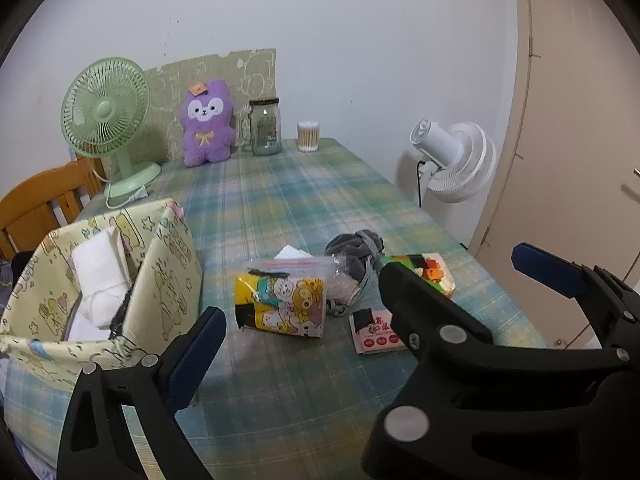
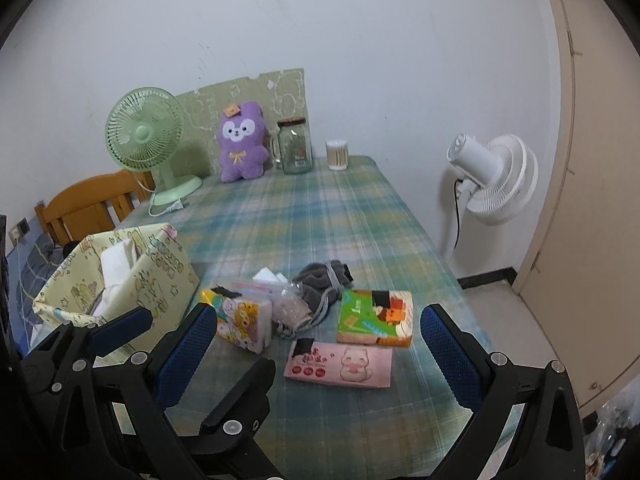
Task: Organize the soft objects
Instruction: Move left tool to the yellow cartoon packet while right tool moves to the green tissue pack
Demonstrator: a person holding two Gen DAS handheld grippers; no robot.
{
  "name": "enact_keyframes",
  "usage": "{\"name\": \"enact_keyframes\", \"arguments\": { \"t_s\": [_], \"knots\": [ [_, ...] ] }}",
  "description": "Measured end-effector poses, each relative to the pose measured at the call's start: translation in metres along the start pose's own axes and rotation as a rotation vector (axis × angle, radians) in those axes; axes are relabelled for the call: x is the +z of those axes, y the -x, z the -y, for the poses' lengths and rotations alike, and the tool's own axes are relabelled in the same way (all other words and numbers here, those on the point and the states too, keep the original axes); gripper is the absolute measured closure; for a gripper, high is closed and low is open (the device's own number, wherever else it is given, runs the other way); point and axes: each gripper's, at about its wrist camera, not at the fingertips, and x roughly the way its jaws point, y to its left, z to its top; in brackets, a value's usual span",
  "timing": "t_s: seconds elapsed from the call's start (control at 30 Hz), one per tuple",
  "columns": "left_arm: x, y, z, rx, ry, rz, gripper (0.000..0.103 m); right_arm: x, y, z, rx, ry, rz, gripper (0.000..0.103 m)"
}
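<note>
Tissue packs lie loose mid-table: yellow cartoon-print pack (image 2: 240, 322), pink one (image 2: 340, 364). Both grippers, left (image 2: 178, 320) and right (image 2: 316, 356), hover wide open and empty; the right should probably pinch the pink pack's short sides for the pale-yellow fabric bin (image 2: 72, 296).

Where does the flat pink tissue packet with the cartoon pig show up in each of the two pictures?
Left wrist view: pink tissue packet lies right of centre, half hidden behind a black gripper arm.
Right wrist view: the packet lies in full view, low centre, between the blue fingers.
Shared landmark: purple plush toy against the back wall.
</note>
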Motion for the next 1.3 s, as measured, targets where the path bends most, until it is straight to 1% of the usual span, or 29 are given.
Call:
{"name": "enact_keyframes", "arguments": {
  "t_s": [0.17,0.37,0.57,0.77,0.9,1.1,1.13,1.2,1.3],
  "knots": [
    [-0.007,-0.015,-0.002,-0.002,0.016,-0.039,0.009,-0.008,-0.015,0.006,0.006,-0.036,-0.044,0.000],
    [-0.018,-0.025,-0.001,0.016,0.010,-0.046,0.009,-0.018,-0.029,0.009,0.007,-0.045,-0.080,0.000],
    [-0.031,-0.038,-0.004,0.032,0.013,-0.092,0.009,-0.032,-0.044,0.012,0.018,-0.059,-0.130,0.000],
    [-0.037,-0.050,-0.005,0.030,0.015,-0.117,0.009,-0.040,-0.057,0.013,0.016,-0.064,-0.165,0.000],
    [-0.035,-0.057,-0.003,0.032,0.010,-0.119,0.009,-0.039,-0.062,0.019,0.008,-0.077,-0.173,0.000],
    [-0.024,-0.064,0.001,0.041,0.005,-0.095,0.008,-0.029,-0.070,0.026,-0.004,-0.088,-0.164,0.000],
    [-0.022,-0.066,0.001,0.041,0.009,-0.095,0.007,-0.028,-0.072,0.026,-0.003,-0.089,-0.164,0.000],
    [-0.019,-0.069,0.000,0.055,0.016,-0.094,0.001,-0.025,-0.076,0.026,-0.005,-0.087,-0.165,0.000],
    [-0.017,-0.073,-0.001,0.076,0.025,-0.096,0.000,-0.022,-0.080,0.027,-0.002,-0.087,-0.169,0.000]
  ]
}}
